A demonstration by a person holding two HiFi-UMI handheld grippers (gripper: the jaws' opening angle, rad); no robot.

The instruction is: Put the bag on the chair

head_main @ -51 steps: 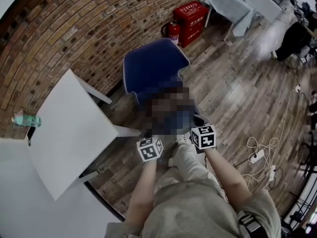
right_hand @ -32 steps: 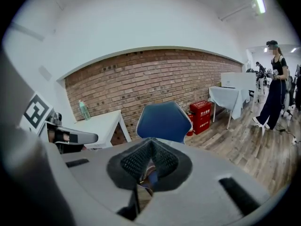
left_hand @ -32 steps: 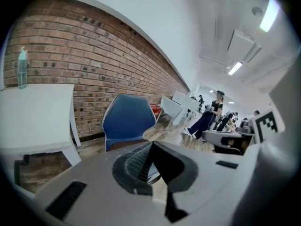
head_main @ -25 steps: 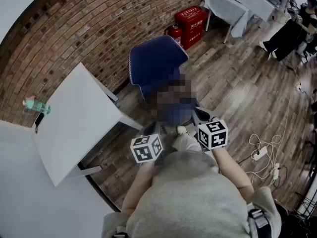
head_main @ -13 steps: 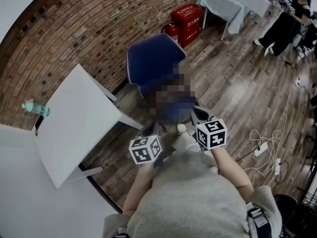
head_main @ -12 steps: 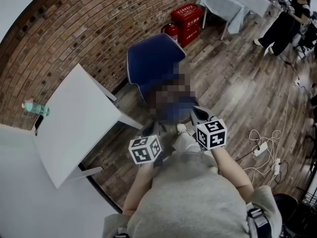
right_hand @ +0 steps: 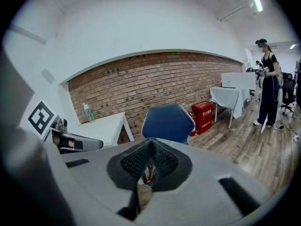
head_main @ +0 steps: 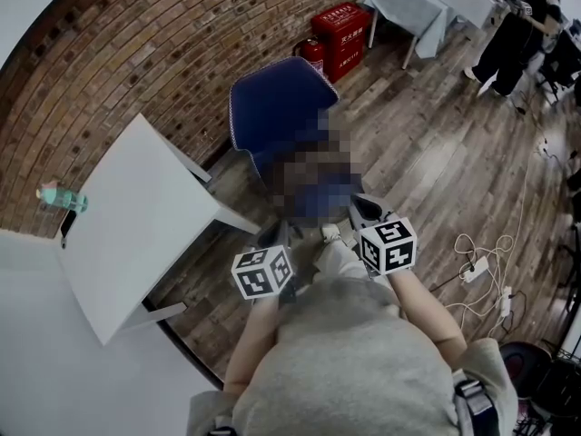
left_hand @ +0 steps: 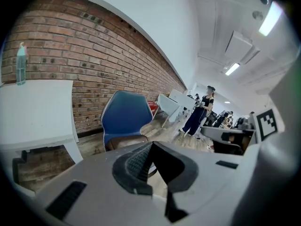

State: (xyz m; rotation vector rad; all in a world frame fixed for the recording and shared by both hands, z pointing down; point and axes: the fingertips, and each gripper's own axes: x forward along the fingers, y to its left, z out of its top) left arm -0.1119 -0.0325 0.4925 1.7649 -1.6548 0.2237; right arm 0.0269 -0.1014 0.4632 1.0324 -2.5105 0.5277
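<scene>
We see a deep blue chair point(head_main: 277, 107) edged with a white dotted trim. The brick wall point(head_main: 136, 53) is red-brown with pale mortar lines. The table point(head_main: 136, 225) is plain white, and the bottle point(head_main: 62, 197) is pale turquoise. The fire extinguisher point(head_main: 313, 54) and the box point(head_main: 343, 27) are red, the box with white lettering. The floor point(head_main: 427, 153) shows grey-brown wood planks with streaky grain. The left gripper point(left_hand: 151, 147) and the right gripper point(right_hand: 149, 147) are light grey with black cross-hatched jaws. Their cubes carry black squares on white.
</scene>
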